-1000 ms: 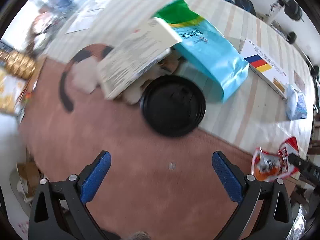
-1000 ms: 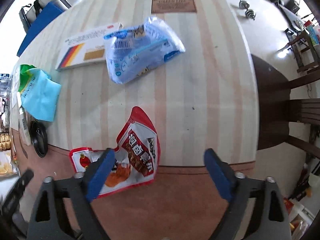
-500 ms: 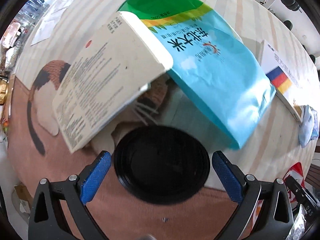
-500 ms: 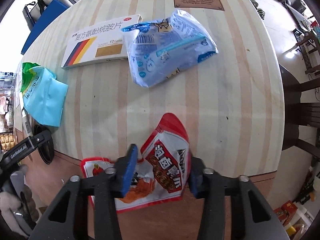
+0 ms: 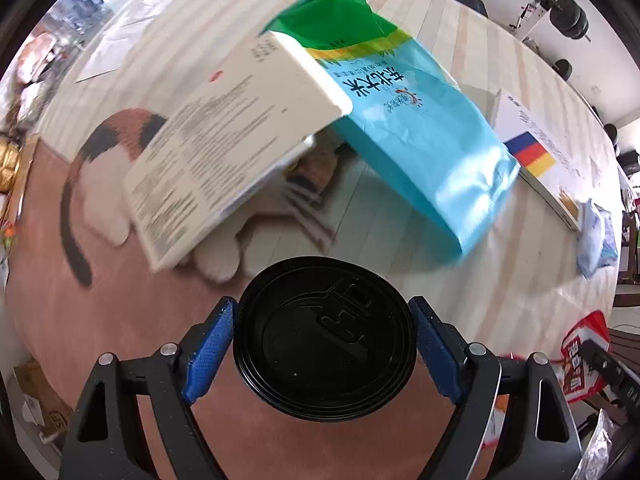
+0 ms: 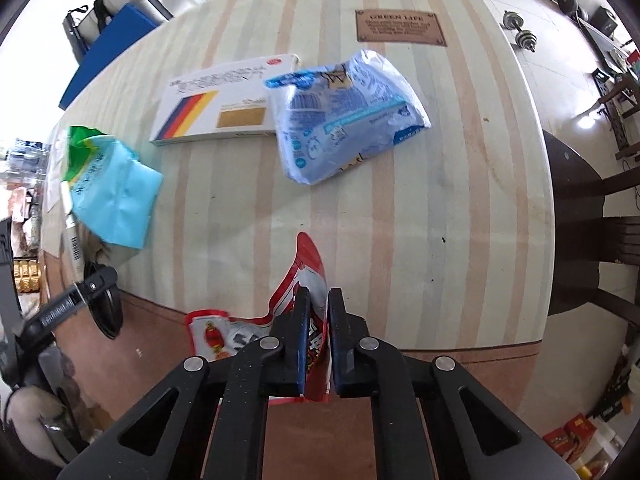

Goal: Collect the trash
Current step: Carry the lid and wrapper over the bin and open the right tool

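My left gripper (image 5: 323,340) has its blue fingers against both sides of a black round cup lid (image 5: 325,338) lying on the table near the front edge. My right gripper (image 6: 318,320) is shut on a red snack wrapper (image 6: 308,268), pinching its crumpled middle; the wrapper also shows in the left wrist view (image 5: 582,356). A blue and green rice bag (image 5: 412,132) lies behind the lid, with a white printed box (image 5: 236,136) leaning on it. The bag also shows in the right wrist view (image 6: 112,184).
A flat white box with black, red and yellow stripes (image 6: 224,104) and a pale blue plastic wrapper (image 6: 344,112) lie further back on the striped table (image 6: 440,184). A cat picture (image 5: 108,152) is on the mat. A dark chair (image 6: 592,216) stands at the right.
My left gripper moved forward over the black lid and closed in until its fingers touch the rim. My right gripper closed from wide open onto the red wrapper.
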Demonstrator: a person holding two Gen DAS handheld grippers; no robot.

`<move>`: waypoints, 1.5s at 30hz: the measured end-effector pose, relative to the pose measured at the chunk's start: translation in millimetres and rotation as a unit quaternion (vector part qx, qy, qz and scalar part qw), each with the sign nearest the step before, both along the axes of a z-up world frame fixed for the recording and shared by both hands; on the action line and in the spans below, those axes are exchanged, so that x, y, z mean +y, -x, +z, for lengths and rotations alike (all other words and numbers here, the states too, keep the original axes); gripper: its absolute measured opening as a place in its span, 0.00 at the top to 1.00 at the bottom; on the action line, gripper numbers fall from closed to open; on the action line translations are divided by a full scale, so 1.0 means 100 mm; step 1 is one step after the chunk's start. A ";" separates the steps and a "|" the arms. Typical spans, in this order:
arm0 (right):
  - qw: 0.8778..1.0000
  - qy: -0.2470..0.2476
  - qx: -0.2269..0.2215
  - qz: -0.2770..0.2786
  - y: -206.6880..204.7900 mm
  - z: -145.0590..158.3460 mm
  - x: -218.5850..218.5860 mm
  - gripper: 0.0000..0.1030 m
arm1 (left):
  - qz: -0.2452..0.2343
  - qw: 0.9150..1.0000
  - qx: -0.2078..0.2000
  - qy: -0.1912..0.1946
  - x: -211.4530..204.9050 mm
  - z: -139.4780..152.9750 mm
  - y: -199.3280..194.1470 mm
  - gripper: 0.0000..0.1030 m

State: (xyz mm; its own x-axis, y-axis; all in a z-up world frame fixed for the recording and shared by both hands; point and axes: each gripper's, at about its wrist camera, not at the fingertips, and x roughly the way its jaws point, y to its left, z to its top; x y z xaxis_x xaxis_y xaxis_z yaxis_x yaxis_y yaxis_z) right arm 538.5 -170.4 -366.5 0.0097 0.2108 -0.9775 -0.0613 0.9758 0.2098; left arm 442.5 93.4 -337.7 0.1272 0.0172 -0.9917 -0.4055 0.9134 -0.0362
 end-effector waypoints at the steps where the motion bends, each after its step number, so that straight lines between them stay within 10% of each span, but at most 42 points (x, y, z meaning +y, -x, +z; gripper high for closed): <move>1: 1.000 -0.003 -0.003 0.002 0.02 0.04 -0.01 0.91 | 0.002 1.000 -0.005 -0.001 -0.02 0.05 0.05 0.18; 12: 0.998 -0.034 -0.047 0.036 0.28 0.64 0.10 0.92 | 0.056 0.997 -0.060 -0.002 -0.10 0.63 0.78 0.18; 27: 0.978 -0.090 -0.078 0.173 1.40 1.25 0.99 0.92 | 0.184 0.976 -0.112 -0.031 0.43 1.16 2.91 0.18; 37: 0.946 -0.109 -0.026 0.303 3.11 0.92 1.88 0.93 | 0.311 0.947 -0.074 -0.034 0.70 0.75 4.82 0.18; 45: 0.921 -0.063 -0.003 0.385 4.25 0.11 2.33 0.93 | 0.387 0.922 -0.023 0.009 0.89 -0.20 5.83 0.18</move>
State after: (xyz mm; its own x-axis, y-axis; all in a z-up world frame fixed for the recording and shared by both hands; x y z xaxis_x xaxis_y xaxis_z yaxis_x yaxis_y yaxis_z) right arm 113.0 62.8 -355.3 -0.1845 0.2685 -0.9454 -0.7266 0.6105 0.3152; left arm -140.9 182.1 -357.6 0.1254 0.1045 -0.9866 -0.9334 0.3494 -0.0817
